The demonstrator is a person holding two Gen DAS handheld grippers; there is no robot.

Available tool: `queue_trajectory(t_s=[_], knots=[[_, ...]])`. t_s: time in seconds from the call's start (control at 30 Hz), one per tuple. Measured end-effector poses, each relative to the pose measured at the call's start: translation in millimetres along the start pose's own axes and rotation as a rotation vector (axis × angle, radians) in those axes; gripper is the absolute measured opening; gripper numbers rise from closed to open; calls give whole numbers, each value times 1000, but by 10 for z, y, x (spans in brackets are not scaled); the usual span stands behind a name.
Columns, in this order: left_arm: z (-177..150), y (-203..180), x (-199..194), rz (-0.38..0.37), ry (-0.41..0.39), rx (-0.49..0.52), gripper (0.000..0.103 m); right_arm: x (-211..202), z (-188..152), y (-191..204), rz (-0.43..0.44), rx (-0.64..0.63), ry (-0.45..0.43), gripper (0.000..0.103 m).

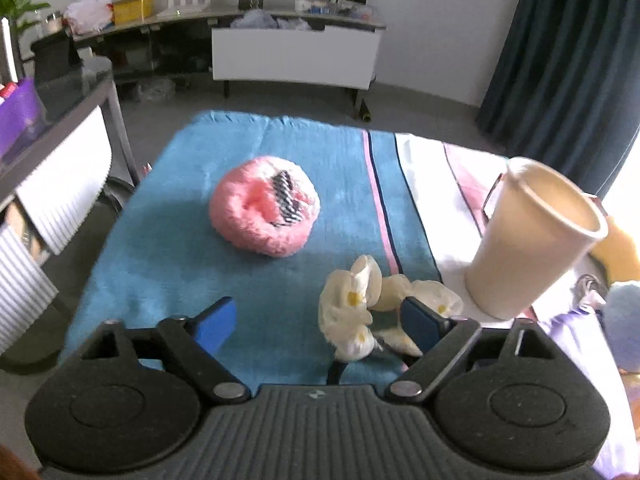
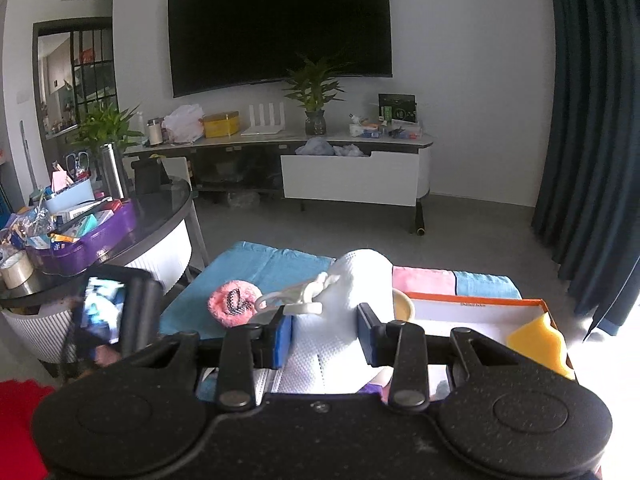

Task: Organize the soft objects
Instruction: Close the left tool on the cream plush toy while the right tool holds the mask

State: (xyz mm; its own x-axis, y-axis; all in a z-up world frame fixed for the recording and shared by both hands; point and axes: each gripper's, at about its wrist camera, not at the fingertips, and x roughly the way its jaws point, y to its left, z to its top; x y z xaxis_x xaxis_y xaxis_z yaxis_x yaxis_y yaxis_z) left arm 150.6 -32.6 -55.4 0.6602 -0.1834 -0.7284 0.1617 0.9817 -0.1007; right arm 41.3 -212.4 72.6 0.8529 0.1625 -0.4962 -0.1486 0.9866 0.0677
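Observation:
A pink fluffy scrunchie (image 1: pixel 265 206) lies on the blue towel (image 1: pixel 168 240); it also shows in the right wrist view (image 2: pixel 234 307). White fabric flowers (image 1: pixel 360 308) lie near my open left gripper (image 1: pixel 316 324), touching its right finger. A beige paper cup (image 1: pixel 532 236) stands at the right. My right gripper (image 2: pixel 325 334) is shut on a white face mask (image 2: pixel 348 304) with its ear loop hanging left, held above the towel. An orange-rimmed box (image 2: pixel 480 308) holds a yellow sponge (image 2: pixel 536 344).
A round dark table (image 2: pixel 160 216) with a purple tray (image 2: pixel 92 236) of clutter stands at the left. A TV stand (image 2: pixel 352 176) and TV are at the back. Dark curtains (image 2: pixel 592 120) hang at the right. A light blue pompom (image 1: pixel 624 328) sits at the right edge.

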Motion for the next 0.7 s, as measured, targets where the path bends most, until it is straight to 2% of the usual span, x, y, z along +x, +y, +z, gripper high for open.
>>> queue_trajectory(t_s=[0.03,0.07,0.1,0.13,0.17,0.23,0.33,0.7], knots=[[12,-3,54,-2,9,0,78,6,-6,-11,3,4,2,43],[27,-5,141,-7,26,-8,57,12,-13,-23,4,8,3,43],[38,0,204,-15,42,-20,45,17,-24,-34,5,12,4,43],[42,7,255,-28,56,-32,28,20,-30,-42,9,14,6,43],[37,14,299,-50,72,-45,21,23,-34,-49,10,15,7,43],[18,11,319,-83,90,-61,16,28,-35,-61,14,15,6,43],[-11,32,171,-102,54,-56,14,46,-32,-66,17,15,2,43],[159,285,-928,-89,-111,-37,14,-88,20,65,66,9,-39,43]])
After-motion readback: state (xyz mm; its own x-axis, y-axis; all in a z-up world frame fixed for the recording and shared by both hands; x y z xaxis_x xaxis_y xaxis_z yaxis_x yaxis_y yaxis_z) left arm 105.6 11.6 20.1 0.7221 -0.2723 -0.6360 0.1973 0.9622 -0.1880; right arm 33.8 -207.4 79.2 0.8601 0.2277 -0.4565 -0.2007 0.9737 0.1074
